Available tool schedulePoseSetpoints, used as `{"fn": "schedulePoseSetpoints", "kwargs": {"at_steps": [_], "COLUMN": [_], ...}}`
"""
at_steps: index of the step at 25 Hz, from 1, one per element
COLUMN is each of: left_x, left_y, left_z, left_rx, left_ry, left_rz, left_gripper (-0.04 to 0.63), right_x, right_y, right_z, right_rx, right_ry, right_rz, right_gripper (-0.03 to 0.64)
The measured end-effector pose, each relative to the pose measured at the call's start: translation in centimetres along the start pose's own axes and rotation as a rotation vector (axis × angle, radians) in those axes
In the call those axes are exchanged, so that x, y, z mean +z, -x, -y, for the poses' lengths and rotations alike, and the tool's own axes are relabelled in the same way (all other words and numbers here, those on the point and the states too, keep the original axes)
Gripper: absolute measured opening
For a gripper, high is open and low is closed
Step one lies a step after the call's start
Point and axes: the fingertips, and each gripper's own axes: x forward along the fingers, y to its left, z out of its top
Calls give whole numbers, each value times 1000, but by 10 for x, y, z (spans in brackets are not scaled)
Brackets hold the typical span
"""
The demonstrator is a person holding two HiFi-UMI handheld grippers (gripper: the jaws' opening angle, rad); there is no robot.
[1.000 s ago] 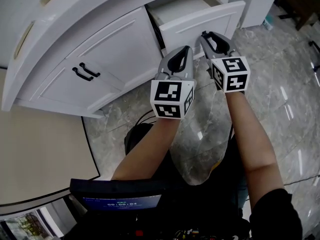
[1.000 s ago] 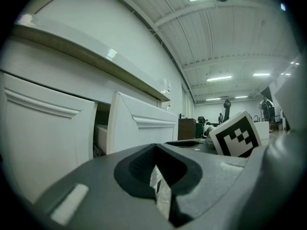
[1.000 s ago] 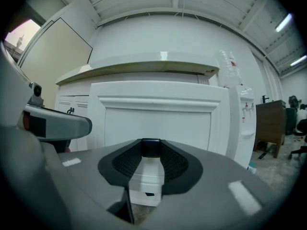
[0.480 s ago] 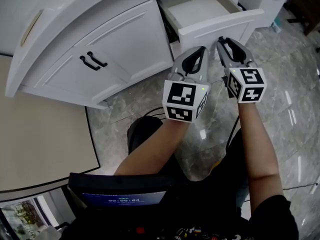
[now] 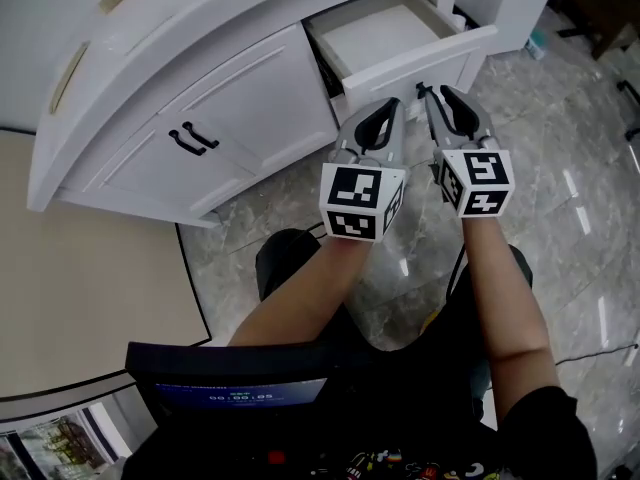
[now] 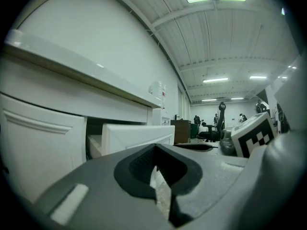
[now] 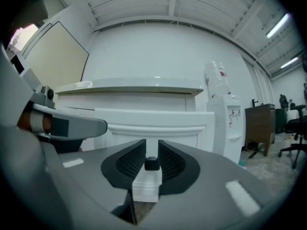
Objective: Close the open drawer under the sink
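Drawer (image 5: 415,60) stands pulled out of the white vanity (image 5: 230,98), its front facing the floor side, just ahead of both tools. At left, the left tool (image 5: 390,105) hovers just below the drawer front, its jaws pressed together at the tips and holding nothing. At right, the right tool (image 5: 436,92) points at the front's lower edge, its jaws a narrow slit apart. The drawer's small black knob (image 7: 152,164) shows in that slit. Whether the pads touch the knob cannot be told.
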Motion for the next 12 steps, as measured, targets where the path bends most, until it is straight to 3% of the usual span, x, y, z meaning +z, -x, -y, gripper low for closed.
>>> {"fn": "schedulePoseSetpoints", "kwargs": {"at_steps": [3,12], "left_x": [61,300], "left_y": [5,50], "left_z": [4,31], "left_rx": [19,48], "left_ry": [5,-30], "left_rz": [-14,-9], "left_gripper": [0,0], "right_x": [59,315], "right_y": [20,90], "right_z": [5,-11], "right_rx": [-20,1], "right_ry": [-21,18], "right_rz": [-16,9], "right_gripper": [22,21]}}
